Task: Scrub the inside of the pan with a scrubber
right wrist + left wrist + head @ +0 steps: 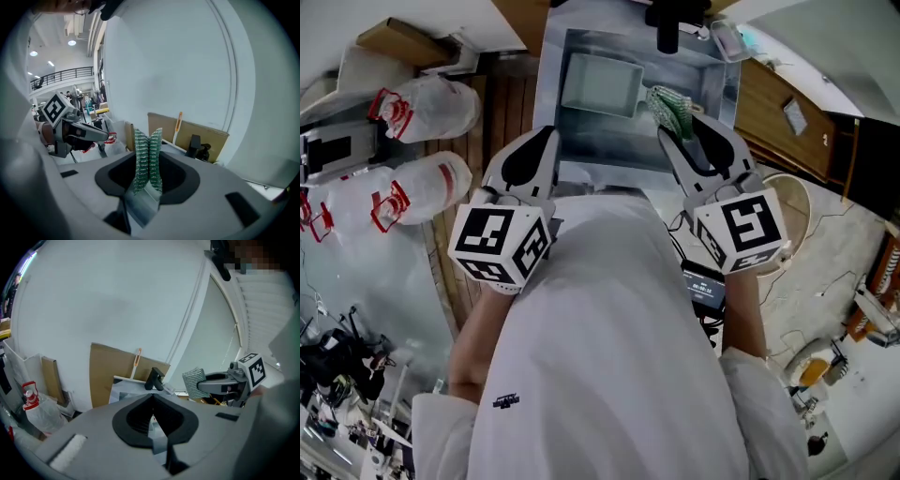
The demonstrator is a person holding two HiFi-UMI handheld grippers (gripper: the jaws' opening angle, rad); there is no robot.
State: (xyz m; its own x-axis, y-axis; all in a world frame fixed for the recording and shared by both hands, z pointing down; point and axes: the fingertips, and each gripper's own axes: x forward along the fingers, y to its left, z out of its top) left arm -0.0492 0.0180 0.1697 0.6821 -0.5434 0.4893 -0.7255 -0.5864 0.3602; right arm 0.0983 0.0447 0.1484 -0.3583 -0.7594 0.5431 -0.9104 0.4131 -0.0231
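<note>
The right tongs (pixel 680 127) are clamped on the folded green scrubber (pixel 668 108), which sticks out past their tips, seemingly so its free end can reach the metal first. The left tongs (pixel 546 141) are pressed together on nothing and hover at the near edge of the sink (pixel 551 56), probably ready to steady the pan (pixel 600 84). The pan lies open side up in the basin, long axis across it, while the scrubber's length runs along the tongs, pointing toward it
</note>
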